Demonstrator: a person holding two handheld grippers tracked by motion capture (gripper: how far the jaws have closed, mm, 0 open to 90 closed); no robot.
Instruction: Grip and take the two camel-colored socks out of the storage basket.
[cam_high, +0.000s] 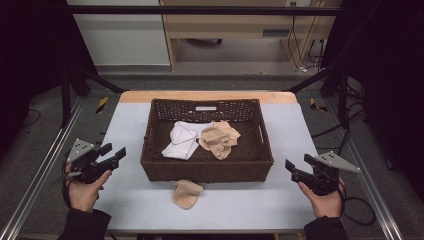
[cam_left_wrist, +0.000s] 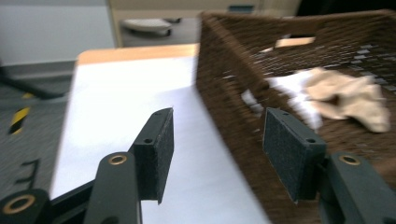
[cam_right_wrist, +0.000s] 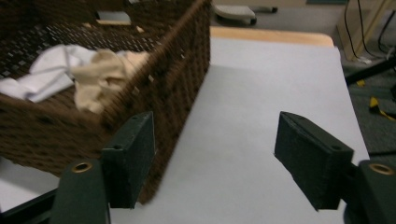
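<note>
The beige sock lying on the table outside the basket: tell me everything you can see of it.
The beige sock is a small, soft piece of what looks like knit fabric, crumpled and lying flat. It rests on the pale table just in front of the brown wicker basket, its top edge at the foot of the front wall; actual contact is unclear. No gripper touches it.

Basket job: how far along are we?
Done: a white cloth and a beige cloth lie inside the wicker basket. In hand: nothing; the left gripper and right gripper are open and empty, out at the table's sides. Left: one beige sock on the table in front of the basket.
</note>
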